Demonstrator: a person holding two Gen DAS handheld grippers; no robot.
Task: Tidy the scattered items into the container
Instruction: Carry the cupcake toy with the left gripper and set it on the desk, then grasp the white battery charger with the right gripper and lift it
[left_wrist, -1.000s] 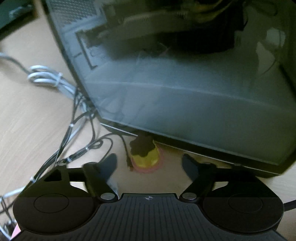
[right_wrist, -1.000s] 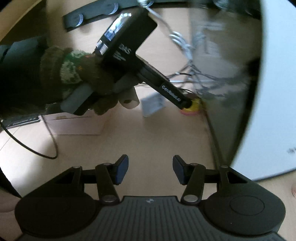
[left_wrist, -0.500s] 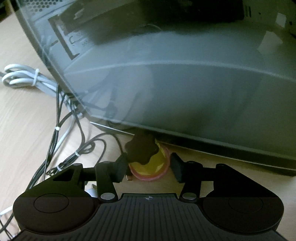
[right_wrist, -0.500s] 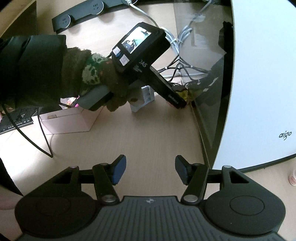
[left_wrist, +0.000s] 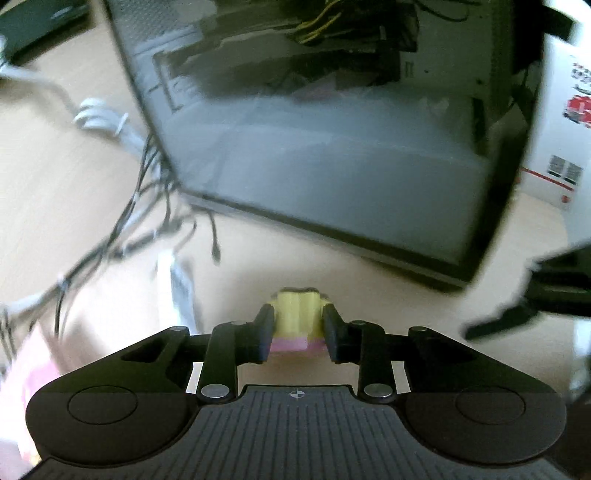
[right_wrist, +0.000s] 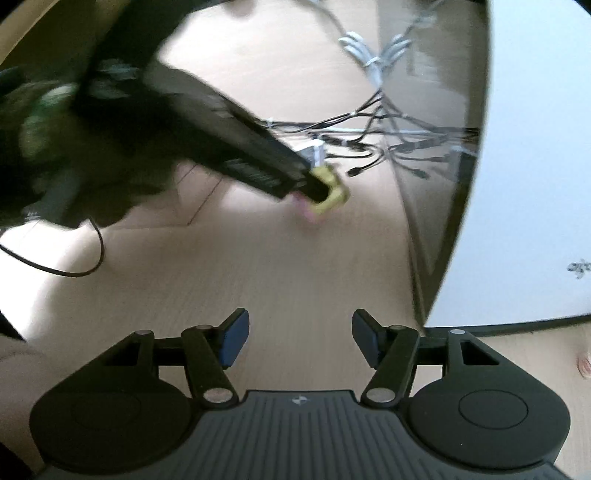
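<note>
My left gripper (left_wrist: 297, 328) is shut on a small yellow and pink toy (left_wrist: 297, 314) and holds it above the wooden desk. In the right wrist view the left gripper (right_wrist: 321, 192) shows blurred at centre left, with the same toy (right_wrist: 334, 192) at its tip, clear of the desk. My right gripper (right_wrist: 300, 341) is open and empty, low over the bare desk. A pale box (right_wrist: 192, 192) lies behind the left gripper, partly hidden by it; its pink edge (left_wrist: 26, 373) shows at the left of the left wrist view.
A glass-sided computer case (left_wrist: 351, 147) stands ahead and to the right, its white side (right_wrist: 535, 166) close by my right gripper. A tangle of black and white cables (left_wrist: 122, 206) lies left of the case. The right gripper's tip (left_wrist: 517, 317) enters at far right.
My left gripper has closed on the toy, lifted it off the desk and pulled it back from the case. The right gripper has stayed open.
</note>
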